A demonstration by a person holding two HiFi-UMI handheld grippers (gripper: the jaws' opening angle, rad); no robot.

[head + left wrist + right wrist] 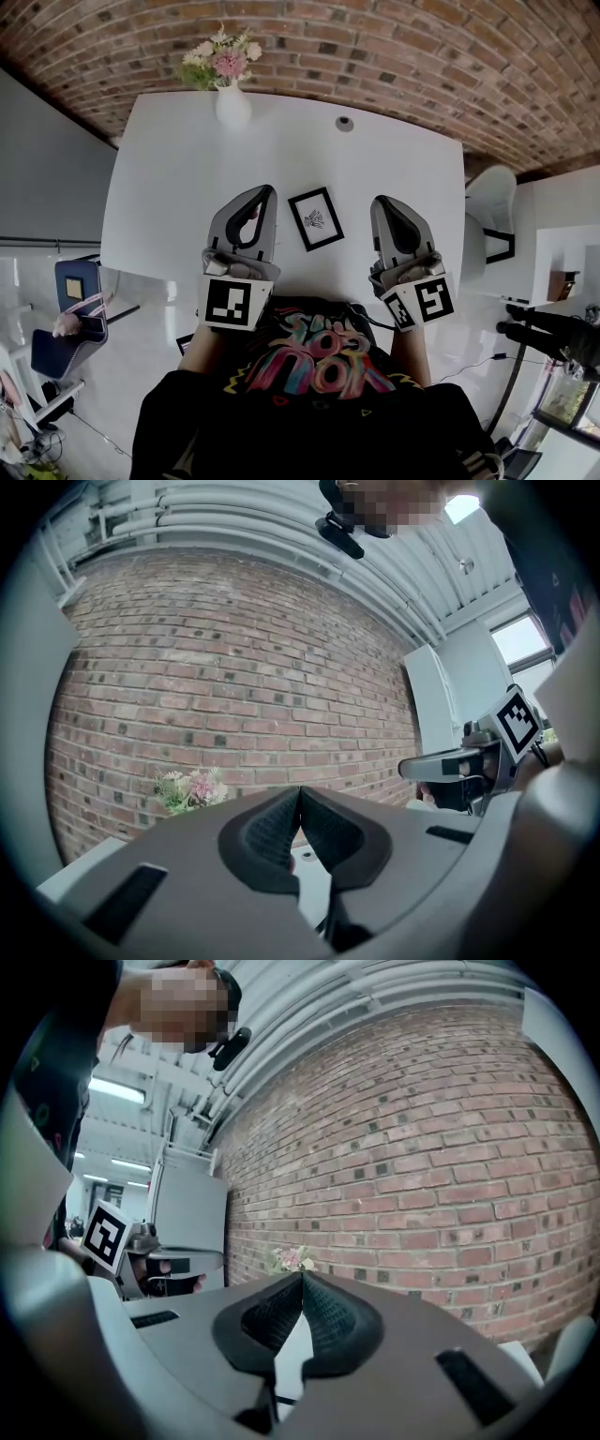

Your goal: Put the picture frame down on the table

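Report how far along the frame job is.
Done: the picture frame lies flat on the table, between the grippers and touching neither. In hand: nothing, since the left gripper and right gripper are both shut and empty. Left: nothing that shows.

Place: it looked like a staged studio room in a converted workspace rather than a lived-in home.
Wall: a bare red brick wall [375, 56] ran just beyond the far edge of the white table [187, 187].
Ceiling: exposed white pipes [234, 517] and a strip light [117, 1091] ran overhead.
Floor: a glossy white floor [141, 319] spread past the table's left edge.
Furnishing: a white vase [232, 105] of flowers [220, 61] stood at the far edge, and a white chair [492, 202] stood by the right edge.
Side: a tall white cabinet [187, 1213] stood beside the brick wall.
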